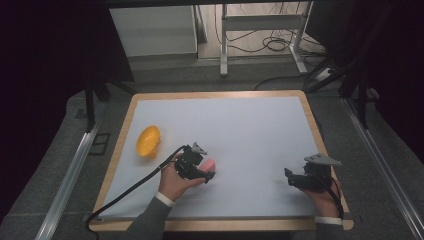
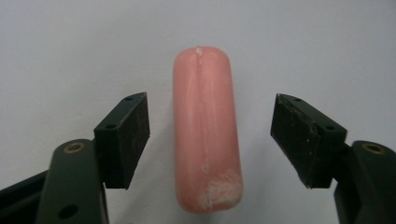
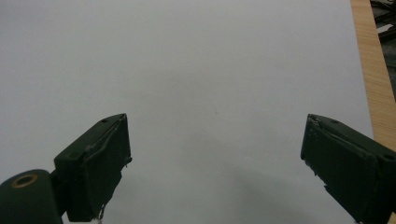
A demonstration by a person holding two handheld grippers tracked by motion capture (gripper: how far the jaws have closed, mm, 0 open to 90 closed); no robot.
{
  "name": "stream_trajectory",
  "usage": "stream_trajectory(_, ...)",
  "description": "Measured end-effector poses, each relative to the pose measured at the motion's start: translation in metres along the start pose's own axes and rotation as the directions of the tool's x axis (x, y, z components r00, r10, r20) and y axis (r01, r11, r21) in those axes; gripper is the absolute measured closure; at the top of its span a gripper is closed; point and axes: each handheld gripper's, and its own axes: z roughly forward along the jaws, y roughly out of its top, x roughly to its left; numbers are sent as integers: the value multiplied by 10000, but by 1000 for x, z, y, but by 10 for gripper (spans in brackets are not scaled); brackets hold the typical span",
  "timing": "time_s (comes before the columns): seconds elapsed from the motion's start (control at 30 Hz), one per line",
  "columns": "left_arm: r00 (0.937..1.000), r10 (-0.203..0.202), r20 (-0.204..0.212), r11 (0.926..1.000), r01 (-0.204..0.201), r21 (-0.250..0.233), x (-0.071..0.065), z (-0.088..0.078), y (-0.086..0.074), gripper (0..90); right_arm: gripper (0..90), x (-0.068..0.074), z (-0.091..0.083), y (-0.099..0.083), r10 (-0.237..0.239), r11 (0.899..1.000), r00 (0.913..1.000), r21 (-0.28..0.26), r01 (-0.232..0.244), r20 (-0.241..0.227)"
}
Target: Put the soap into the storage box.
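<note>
Left gripper (image 2: 210, 140) spread wide around the pink sausage (image 2: 207, 130) lying lower-centre-left on the white worktop (image 1: 240, 130), pads not touching it, so likely pre-grasp and the next move is closing on it; right gripper (image 3: 215, 163) released, empty, lower right; yellow bowl (image 1: 148, 141) at left.

Your left claw (image 1: 209, 175) sits low over the counter (image 1: 250, 130) near its front-left, jaws spread wide apart, your left hand (image 1: 175, 182) wrapped around its body. Your right claw (image 1: 288, 176) rests near the front-right corner, pointing left, its jaws also spread wide with nothing between them, your right hand (image 1: 325, 199) behind it.
</note>
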Motion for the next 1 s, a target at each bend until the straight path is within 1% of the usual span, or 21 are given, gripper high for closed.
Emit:
stream_trajectory(0.03,10000,-34,-35,10000,34,31,0,1,0,307,80,0,0,0,-2,10000,10000,1,2,2)
stream_trajectory(0.07,10000,-68,-65,10000,68,64,1,2,0,336,80,0,0,0,-14,10000,10000,7,14,9)
stream_trajectory(0.13,9998,-155,-92,9999,155,66,2,3,1,350,80,0,0,0,-15,10000,10000,7,15,11)
stream_trajectory(0.17,9998,-163,-76,9998,163,93,2,3,1,378,80,0,0,0,-8,10000,10000,3,8,22)
stream_trajectory(0.27,9998,-213,-42,9996,214,157,2,5,1,399,80,0,0,0,-6,10000,10000,3,6,33)
stream_trajectory(0.43,9997,-245,-93,9986,249,465,3,13,0,421,80,1,2,0,-74,9999,10000,77,74,50)
stream_trajectory(0.5,9996,-253,-134,9982,260,534,3,16,0,430,80,1,2,0,-81,9999,10000,80,81,41)
stream_trajectory(0.57,9996,-205,-185,9981,216,579,3,18,0,465,80,1,2,0,-74,9999,10000,82,74,64)
stream_trajectory(0.6,9995,-186,-243,9981,200,574,3,18,-1,465,80,1,2,0,-74,9999,10000,82,74,64)
stream_trajectory(0.63,9995,-163,-285,9981,179,584,2,19,-1,496,80,1,2,0,-62,9999,10000,92,62,62)
stream_trajectory(0.67,9995,-127,-293,9982,144,579,2,19,-1,551,80,1,2,0,-67,9999,10000,83,66,73)
stream_trajectory(0.7,9996,-130,-265,9984,144,551,2,20,-2,551,80,1,2,0,-67,9999,10000,83,66,73)
stream_trajectory(0.73,9995,-131,-294,9986,146,512,1,19,-2,581,80,0,2,0,-61,10000,9999,74,61,92)
stream_trajectory(0.77,9993,-171,-342,9987,187,470,1,19,-2,588,80,0,2,0,-55,10000,9999,73,54,102)
stream_trajectory(1.0,9993,-86,-364,9986,105,519,1,17,-2,600,80,0,2,0,-38,10000,9999,76,36,145)
